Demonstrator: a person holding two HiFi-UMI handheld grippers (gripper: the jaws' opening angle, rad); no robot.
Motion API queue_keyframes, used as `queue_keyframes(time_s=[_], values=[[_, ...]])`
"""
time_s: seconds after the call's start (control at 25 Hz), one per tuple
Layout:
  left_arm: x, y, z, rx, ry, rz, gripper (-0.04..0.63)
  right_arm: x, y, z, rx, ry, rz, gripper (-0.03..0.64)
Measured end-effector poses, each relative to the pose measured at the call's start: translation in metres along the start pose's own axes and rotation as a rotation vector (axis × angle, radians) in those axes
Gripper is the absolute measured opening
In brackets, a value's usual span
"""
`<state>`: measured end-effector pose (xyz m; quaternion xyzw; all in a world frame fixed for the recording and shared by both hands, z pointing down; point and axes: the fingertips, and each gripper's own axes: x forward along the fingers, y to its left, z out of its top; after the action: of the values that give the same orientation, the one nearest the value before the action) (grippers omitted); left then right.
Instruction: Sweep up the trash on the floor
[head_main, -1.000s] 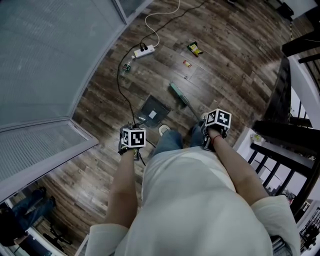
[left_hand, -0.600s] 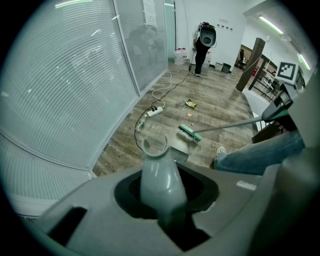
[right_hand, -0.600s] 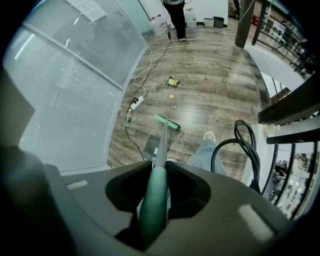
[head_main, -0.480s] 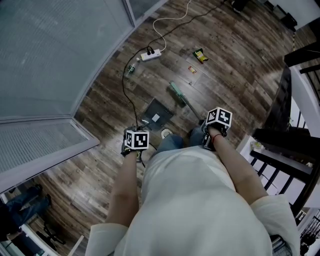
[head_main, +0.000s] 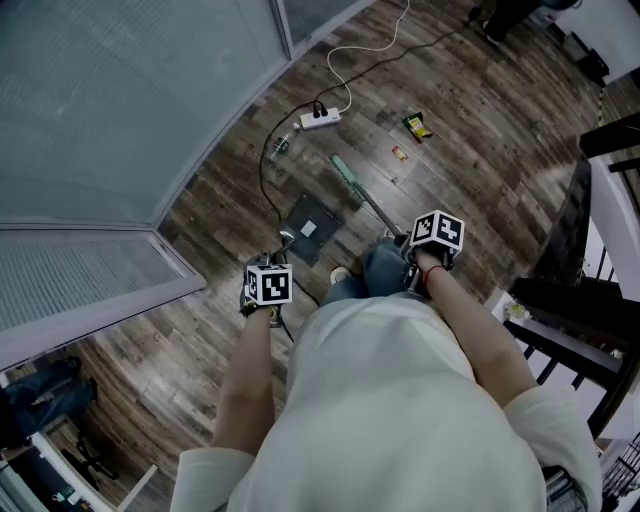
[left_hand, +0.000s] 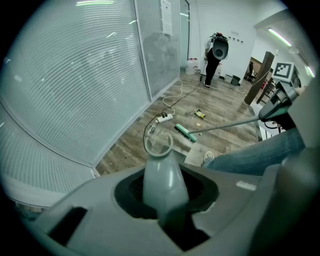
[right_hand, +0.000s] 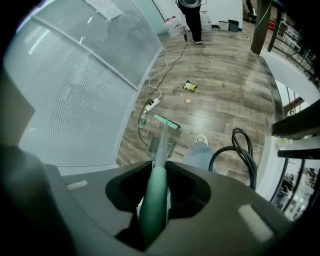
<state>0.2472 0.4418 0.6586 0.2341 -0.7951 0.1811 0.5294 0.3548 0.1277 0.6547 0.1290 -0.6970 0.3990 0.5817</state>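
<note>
On the wood floor lie a yellow-green wrapper and a small red-orange scrap. My right gripper is shut on the green broom handle; the broom head rests on the floor short of the scraps, also the broom head. My left gripper is shut on the grey dustpan handle. The dustpan sits flat on the floor with a white scrap in it. The wrapper shows ahead in the right gripper view.
A glass wall with blinds runs along the left. A white power strip with cables lies near it, beside a small bottle. A dark railing and stair bound the right. A person stands far down the room.
The view has shifted forward along the floor; the broom head and dustpan have moved further ahead, nearer the scraps. My leg has stepped forward between the grippers.
</note>
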Motion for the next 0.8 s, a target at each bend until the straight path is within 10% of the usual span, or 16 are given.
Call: queue_keyframes(time_s=[0.8], values=[[0.006, 0.096, 0.054, -0.194, 0.007, 0.135, 0.094, 0.047, 0.095, 0.092, -0.075, 0.070, -0.008, 0.097]])
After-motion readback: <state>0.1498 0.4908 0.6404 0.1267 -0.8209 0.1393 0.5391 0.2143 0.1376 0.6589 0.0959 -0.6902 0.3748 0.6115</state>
